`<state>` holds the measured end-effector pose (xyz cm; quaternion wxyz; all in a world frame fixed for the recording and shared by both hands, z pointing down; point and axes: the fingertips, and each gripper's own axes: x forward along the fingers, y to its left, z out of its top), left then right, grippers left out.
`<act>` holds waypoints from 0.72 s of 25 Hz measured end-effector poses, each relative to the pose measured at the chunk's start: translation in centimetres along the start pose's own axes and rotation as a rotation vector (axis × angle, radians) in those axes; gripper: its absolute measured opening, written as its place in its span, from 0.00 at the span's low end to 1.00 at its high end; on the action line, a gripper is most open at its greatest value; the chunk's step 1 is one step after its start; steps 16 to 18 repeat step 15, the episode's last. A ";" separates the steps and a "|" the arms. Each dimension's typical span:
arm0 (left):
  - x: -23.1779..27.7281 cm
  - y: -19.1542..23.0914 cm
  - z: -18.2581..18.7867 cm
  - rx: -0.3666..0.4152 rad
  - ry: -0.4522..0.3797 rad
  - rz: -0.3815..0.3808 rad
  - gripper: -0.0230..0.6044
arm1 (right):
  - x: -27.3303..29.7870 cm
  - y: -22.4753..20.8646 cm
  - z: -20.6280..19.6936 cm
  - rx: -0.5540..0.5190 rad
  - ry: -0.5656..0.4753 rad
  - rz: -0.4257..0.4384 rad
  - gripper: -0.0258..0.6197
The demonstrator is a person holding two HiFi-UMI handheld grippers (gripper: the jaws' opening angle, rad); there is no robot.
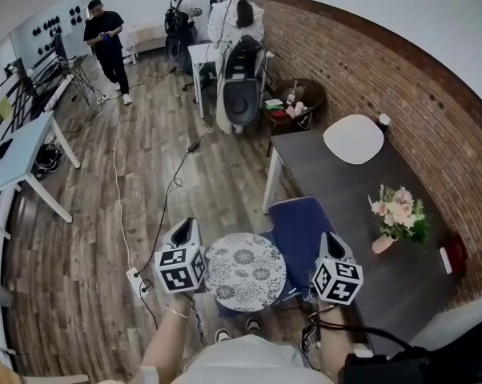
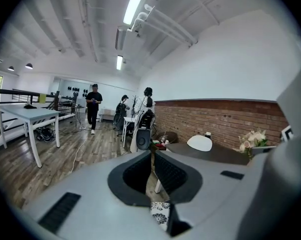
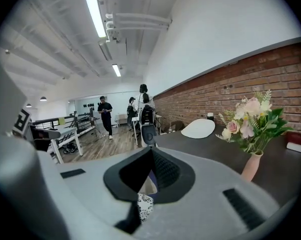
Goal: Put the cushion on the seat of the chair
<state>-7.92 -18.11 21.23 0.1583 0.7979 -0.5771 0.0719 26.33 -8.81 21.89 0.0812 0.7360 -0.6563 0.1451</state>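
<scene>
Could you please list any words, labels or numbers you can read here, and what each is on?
No text is legible.
On left gripper and right gripper: black-and-white square marker patterns only, no letters.
On the cushion: floral print, no words.
On the red object: a white patch, too small to read.

The cushion (image 1: 245, 271) is white with dark floral print, the chair (image 1: 300, 227) blue, the table (image 1: 341, 202) dark grey.
</scene>
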 end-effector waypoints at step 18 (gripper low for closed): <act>-0.1 0.2 -0.8 -0.007 0.021 -0.001 0.07 | -0.5 -0.7 -1.3 0.027 0.035 -0.021 0.04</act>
